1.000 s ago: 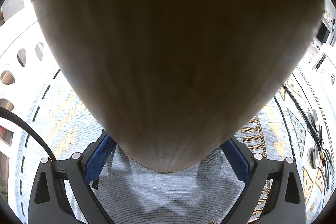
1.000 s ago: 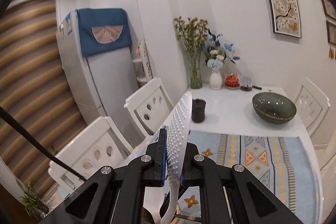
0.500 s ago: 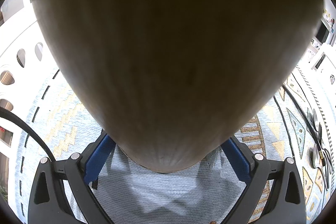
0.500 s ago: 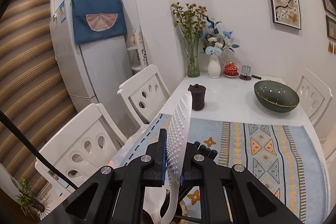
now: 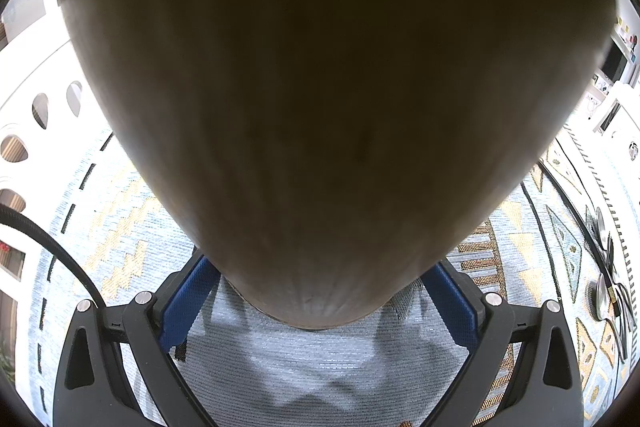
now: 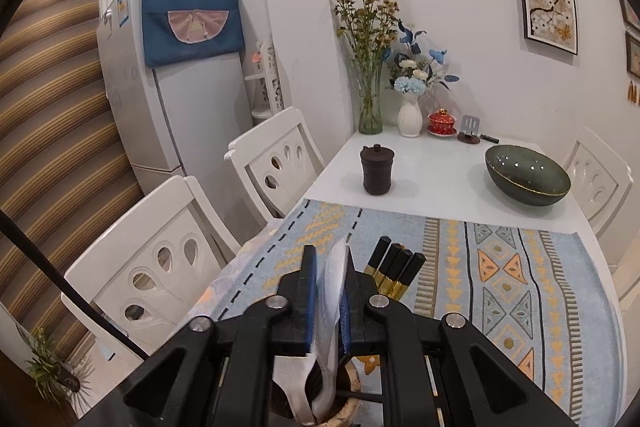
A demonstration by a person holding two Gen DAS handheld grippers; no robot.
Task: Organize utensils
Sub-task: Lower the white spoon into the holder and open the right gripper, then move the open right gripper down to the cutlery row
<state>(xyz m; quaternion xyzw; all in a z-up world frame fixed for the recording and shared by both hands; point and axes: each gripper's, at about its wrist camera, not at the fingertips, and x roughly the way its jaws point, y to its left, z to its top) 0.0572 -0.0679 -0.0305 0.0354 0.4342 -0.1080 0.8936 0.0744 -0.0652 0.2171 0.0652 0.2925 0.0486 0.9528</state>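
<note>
So far, my right claw [image 6: 329, 291] is clamped on a white slotted spatula [image 6: 334, 279], whose lower end already sits inside the wooden holder [image 6: 352, 387] just below my fingers. Black chopsticks [image 6: 394, 263] stand in that same holder, so part of the sorting looks done. My left claw [image 5: 320, 311] grips the holder [image 5: 320, 107] from the side, pads pressed to its lower wall, steadying it on the patterned mat [image 5: 120, 227]. Spoons [image 5: 608, 291] lie on the mat well off to the right, not yet collected. I judge the spatula only needs releasing; the spoons remain.
</note>
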